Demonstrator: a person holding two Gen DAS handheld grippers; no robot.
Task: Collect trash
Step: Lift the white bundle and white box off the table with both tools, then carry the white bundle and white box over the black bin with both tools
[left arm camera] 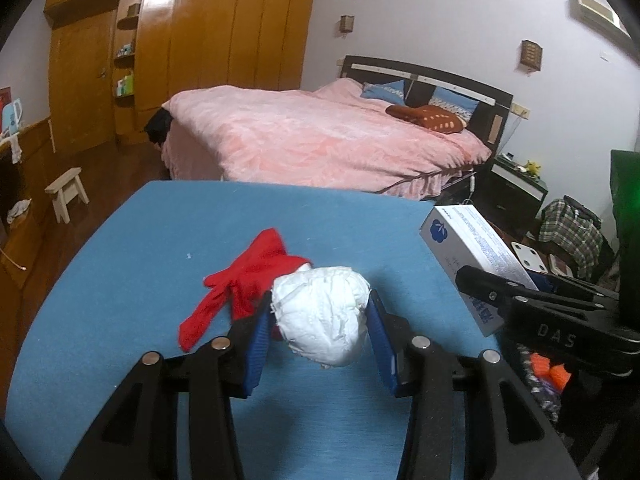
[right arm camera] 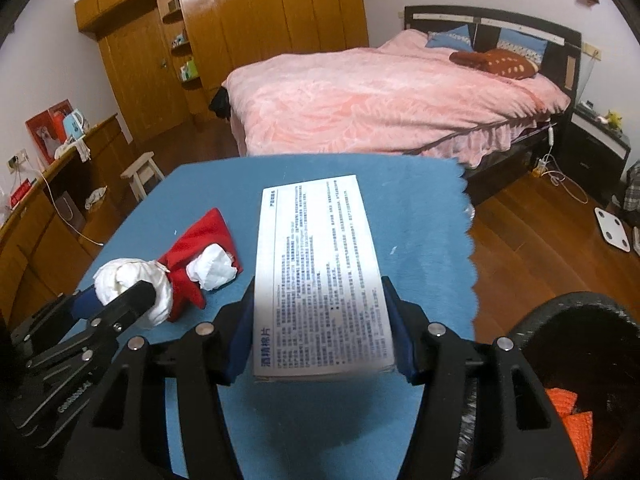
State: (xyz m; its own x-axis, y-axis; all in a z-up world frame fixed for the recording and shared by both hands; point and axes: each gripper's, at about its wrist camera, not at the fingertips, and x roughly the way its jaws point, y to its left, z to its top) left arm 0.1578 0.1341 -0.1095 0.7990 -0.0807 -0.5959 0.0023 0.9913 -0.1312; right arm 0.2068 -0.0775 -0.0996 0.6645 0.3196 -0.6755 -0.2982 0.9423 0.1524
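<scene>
My left gripper (left arm camera: 320, 300) is shut on a crumpled white paper wad (left arm camera: 324, 316), held just above the blue table mat (left arm camera: 140, 260). From the right wrist view the same wad (right arm camera: 128, 280) sits in that gripper at the left. A red cloth (left arm camera: 248, 280) lies on the mat behind it, with a second paper wad (right arm camera: 212, 268) resting on it. My right gripper (right arm camera: 318, 282) is shut on a white printed box (right arm camera: 320, 272), lifted off the mat. The box (left arm camera: 472, 240) also shows at the right of the left wrist view.
A black bin (right arm camera: 560, 312) with orange items inside stands at the lower right, beside the table. Behind the table are a pink bed (right arm camera: 380, 96), a small white stool (right arm camera: 142, 176), a wooden wardrobe (right arm camera: 260, 20) and a white scale (right arm camera: 612, 228) on the wood floor.
</scene>
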